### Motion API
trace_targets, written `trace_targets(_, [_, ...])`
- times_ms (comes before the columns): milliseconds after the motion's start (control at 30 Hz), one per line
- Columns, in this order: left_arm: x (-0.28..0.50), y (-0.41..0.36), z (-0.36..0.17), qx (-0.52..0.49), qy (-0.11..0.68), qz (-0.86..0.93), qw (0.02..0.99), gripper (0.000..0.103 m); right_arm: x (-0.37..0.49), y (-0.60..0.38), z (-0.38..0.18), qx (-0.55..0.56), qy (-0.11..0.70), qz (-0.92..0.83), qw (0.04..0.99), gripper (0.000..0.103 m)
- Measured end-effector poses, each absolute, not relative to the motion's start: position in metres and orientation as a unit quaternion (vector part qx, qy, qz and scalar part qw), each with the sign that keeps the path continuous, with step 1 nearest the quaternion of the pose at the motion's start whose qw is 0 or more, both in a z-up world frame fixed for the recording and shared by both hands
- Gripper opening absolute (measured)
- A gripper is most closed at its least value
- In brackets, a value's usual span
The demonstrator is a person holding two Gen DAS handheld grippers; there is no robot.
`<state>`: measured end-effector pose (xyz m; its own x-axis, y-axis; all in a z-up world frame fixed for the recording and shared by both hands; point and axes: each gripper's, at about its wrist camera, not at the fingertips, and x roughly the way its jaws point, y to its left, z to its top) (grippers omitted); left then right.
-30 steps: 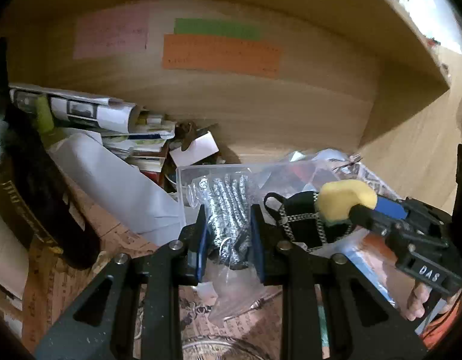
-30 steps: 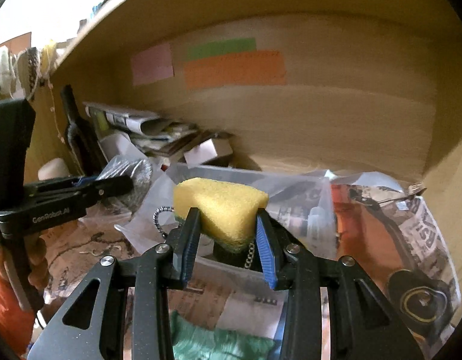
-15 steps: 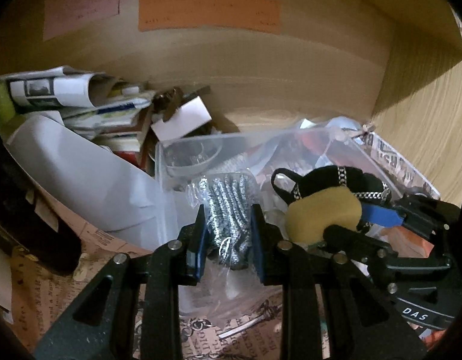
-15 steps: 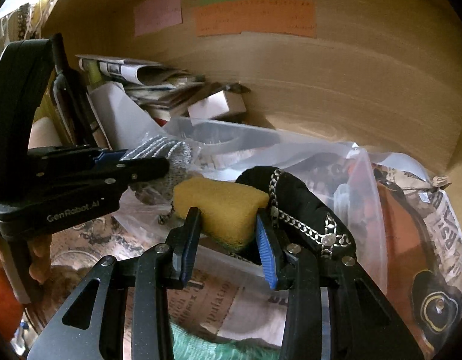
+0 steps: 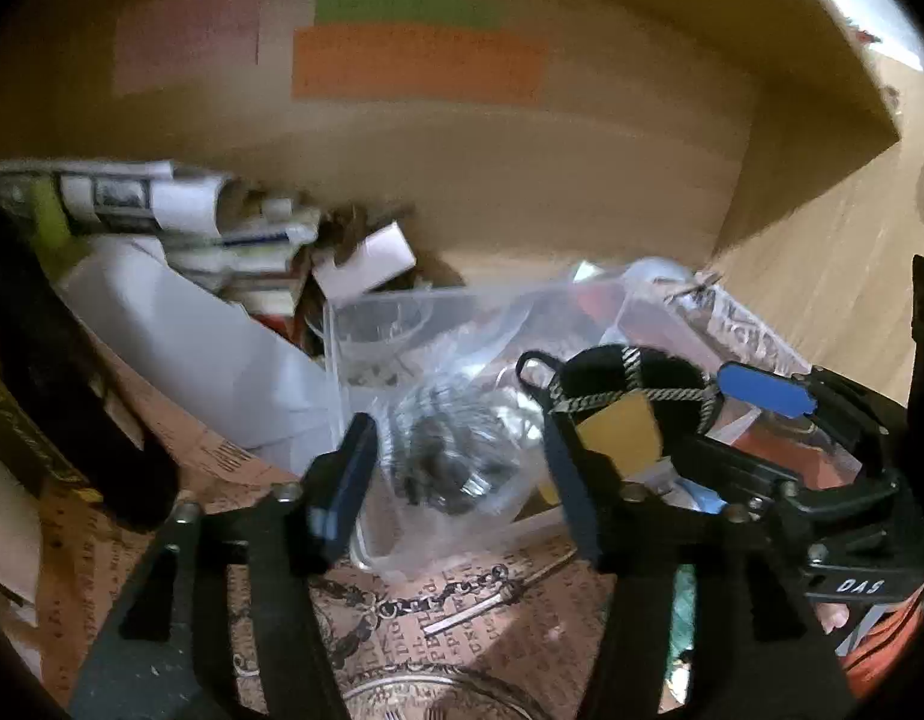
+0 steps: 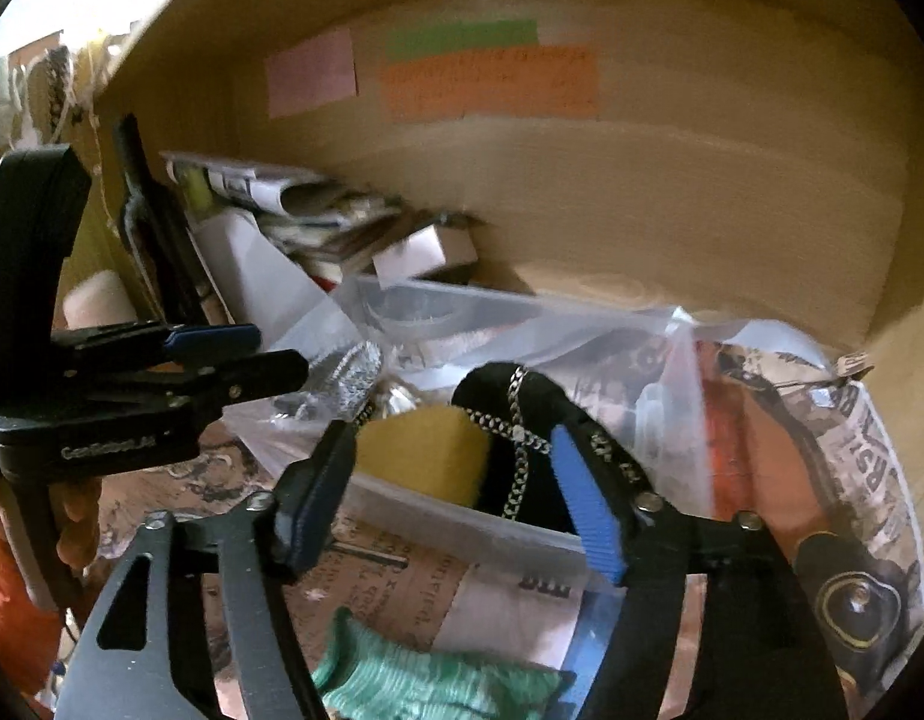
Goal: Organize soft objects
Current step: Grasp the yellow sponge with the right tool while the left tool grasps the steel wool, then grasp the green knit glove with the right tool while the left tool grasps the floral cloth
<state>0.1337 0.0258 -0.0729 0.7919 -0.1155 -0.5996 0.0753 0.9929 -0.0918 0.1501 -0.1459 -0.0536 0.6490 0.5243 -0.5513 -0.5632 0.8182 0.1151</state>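
A yellow sponge (image 6: pixel 426 450) lies in a clear plastic bin (image 6: pixel 462 516), against a black pouch with a silver chain (image 6: pixel 522 408). My right gripper (image 6: pixel 450 480) is open around the sponge with its jaws apart from it. The sponge also shows in the left wrist view (image 5: pixel 621 435). My left gripper (image 5: pixel 456 456) is open, its jaws either side of a clear bag of grey metallic stuff (image 5: pixel 444 450) that rests at the bin's left front corner. The bag also shows in the right wrist view (image 6: pixel 342 378).
All this sits inside a wooden cabinet (image 6: pixel 642 210) with coloured paper labels (image 6: pixel 492 81) on its back wall. Rolled newspapers and books (image 5: pixel 162 204) pile at the back left. A green knitted cloth (image 6: pixel 426 678) lies near the front. Printed paper (image 5: pixel 462 600) lines the floor.
Both grippers have opened. The right one has let go of the sponge, which now lies in the bin. The left one has let go of the bag of metallic stuff.
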Motion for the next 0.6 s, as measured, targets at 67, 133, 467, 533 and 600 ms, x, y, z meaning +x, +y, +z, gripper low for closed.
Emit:
trace_targets(67, [0.122,0.024,-0.064,-0.028,0.301,-0.05,0.952,0.072,0.141,-0.153,-0.048,-0.027,0.284,0.3,0.91,0.084])
trace_targets(133, [0.113,0.023,-0.059,-0.025,0.291,-0.049,0.955,0.082,0.133,-0.157,-0.047,-0.034,0.282,0.301,0.91,0.084])
trace_targets(467, [0.082,0.004,-0.069,-0.001,0.291,-0.047,0.956,0.101,0.107,-0.173,-0.096,-0.06,0.354,0.301,0.884,0.084])
trace_targets(533, [0.081,0.001,-0.076,0.0,0.304,-0.052,0.951,0.101,0.105,-0.171,-0.106,-0.06,0.37,0.302,0.877,0.084])
trace_targets(600, [0.078,-0.002,-0.085,0.001,0.321,-0.056,0.945,0.101,0.104,-0.17,-0.114,-0.058,0.382,0.301,0.872,0.081])
